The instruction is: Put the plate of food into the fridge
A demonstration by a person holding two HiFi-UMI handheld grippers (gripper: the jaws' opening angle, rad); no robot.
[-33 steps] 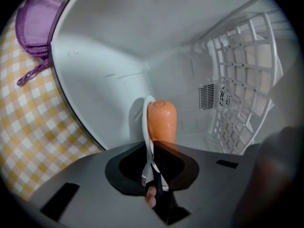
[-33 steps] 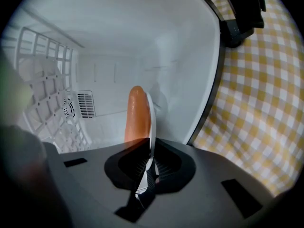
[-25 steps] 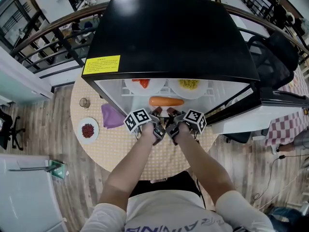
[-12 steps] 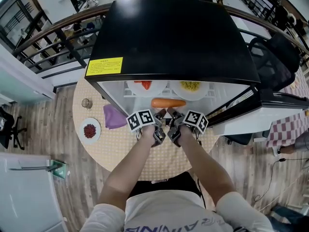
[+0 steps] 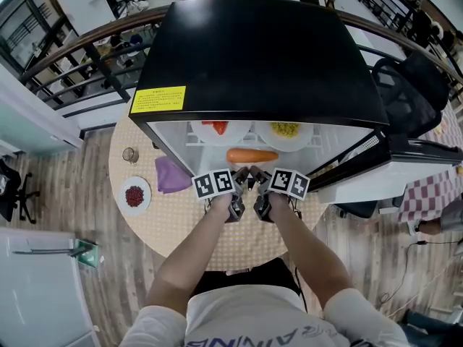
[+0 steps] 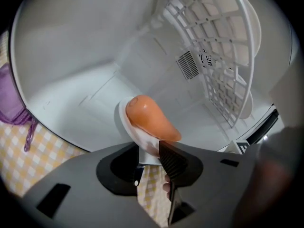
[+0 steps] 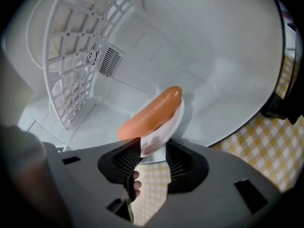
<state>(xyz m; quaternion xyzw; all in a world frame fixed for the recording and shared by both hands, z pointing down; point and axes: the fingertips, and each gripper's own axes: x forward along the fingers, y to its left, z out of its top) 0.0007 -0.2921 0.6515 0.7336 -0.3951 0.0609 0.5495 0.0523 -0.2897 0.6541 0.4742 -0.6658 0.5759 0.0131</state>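
A white plate (image 5: 269, 157) with an orange sausage (image 5: 251, 155) lies on the floor of the open black fridge (image 5: 253, 56), just inside its mouth. Both grippers sit side by side at the plate's near rim: my left gripper (image 5: 239, 176) and my right gripper (image 5: 259, 176). Their jaws have just been opening. In the left gripper view the plate (image 6: 124, 122) and sausage (image 6: 149, 118) reach between the spread jaws of the left gripper (image 6: 149, 153), pads off the rim. The right gripper (image 7: 153, 158) likewise stands open around the plate's edge (image 7: 175, 122), below the sausage (image 7: 152, 109).
The fridge's wire shelf (image 6: 213, 56) carries a plate with red food (image 5: 215, 127) and one with yellow food (image 5: 284, 128). The door (image 5: 376, 161) hangs open at the right. On the round table (image 5: 195, 226) lie a purple cloth (image 5: 170, 174), a dish of red beans (image 5: 132, 195) and a glass (image 5: 128, 153).
Both grippers have rolled at the wrist, their marker cubes turning, and their jaws have spread apart off the plate's rim. The plate stays on the fridge floor.
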